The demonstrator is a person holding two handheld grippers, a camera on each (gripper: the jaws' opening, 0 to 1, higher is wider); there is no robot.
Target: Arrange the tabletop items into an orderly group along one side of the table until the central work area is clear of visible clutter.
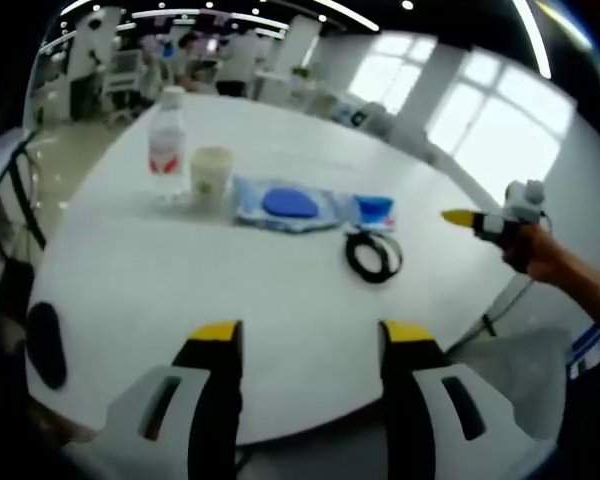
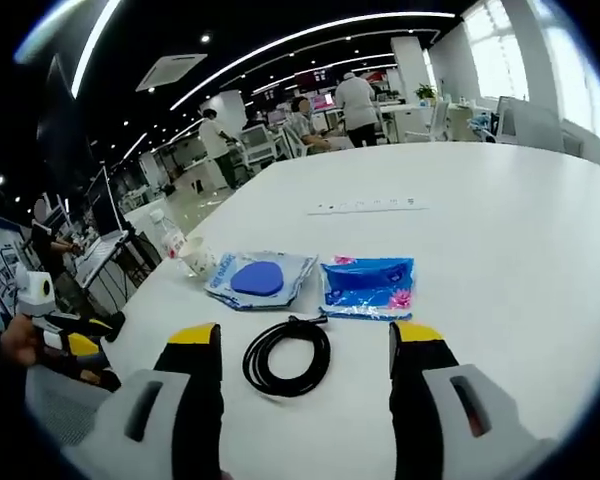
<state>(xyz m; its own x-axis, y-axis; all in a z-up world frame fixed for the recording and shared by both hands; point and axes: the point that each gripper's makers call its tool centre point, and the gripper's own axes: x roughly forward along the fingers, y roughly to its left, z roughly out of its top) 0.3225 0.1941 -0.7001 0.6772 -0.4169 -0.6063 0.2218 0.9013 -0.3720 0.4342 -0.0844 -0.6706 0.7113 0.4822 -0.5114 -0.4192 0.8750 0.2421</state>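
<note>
A water bottle stands upright beside a paper cup, heading a row with two blue packets and a coiled black cable across the white counter. Left tool and right tool hang released, grasping nothing.

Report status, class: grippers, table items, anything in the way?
Left gripper and right gripper open, empty. Bottle, cup, two packets, coiled cable lined up, untouched. Nothing blocking.
</note>
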